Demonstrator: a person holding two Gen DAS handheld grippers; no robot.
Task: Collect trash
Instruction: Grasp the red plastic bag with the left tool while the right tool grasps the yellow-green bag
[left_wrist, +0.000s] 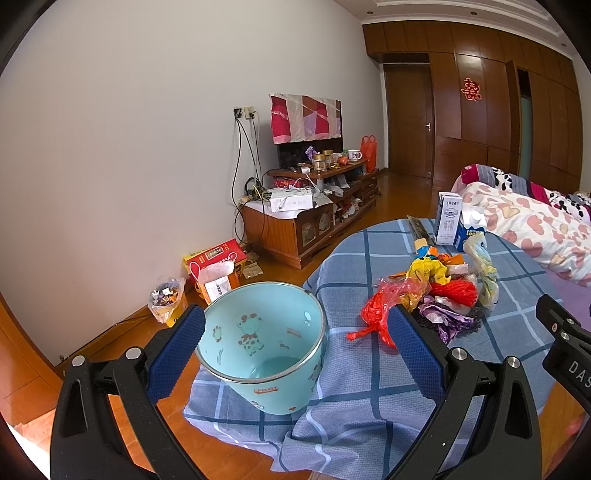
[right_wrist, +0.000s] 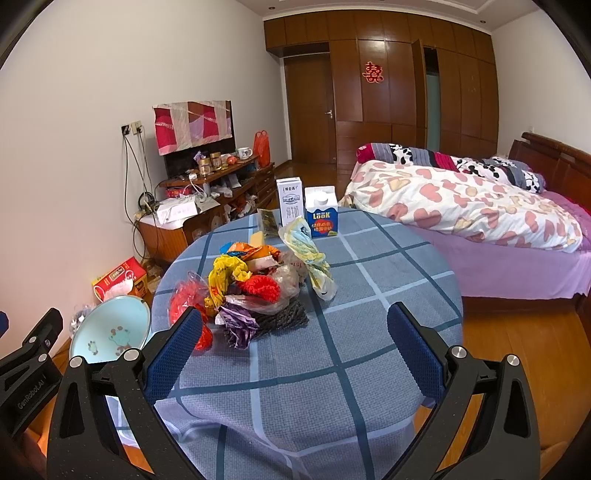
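You are at the very start of the collecting: nothing is picked up, and both tools are spread wide with nothing between the pads. In the left wrist view your left gripper (left_wrist: 295, 347) frames the pale blue bucket (left_wrist: 262, 343), which sits tilted at the lower middle of the frame on the near edge of the round table with its checked blue cloth (left_wrist: 354, 254); the bucket looks bare inside, though its floor is partly out of sight. The trash pile (right_wrist: 251, 291), a heap of crumpled plastic bags and wrappers in red, yellow and purple, lies at centre left of the right wrist view, just ahead and left of your right gripper (right_wrist: 295, 347). Two cartons (right_wrist: 308, 212) stand behind it toward the upper middle. Your next move, I judge, is to bring the right gripper down on the nearest loose bag, pinch a firm fold, and carry it to the bucket while the left steadies the rim.
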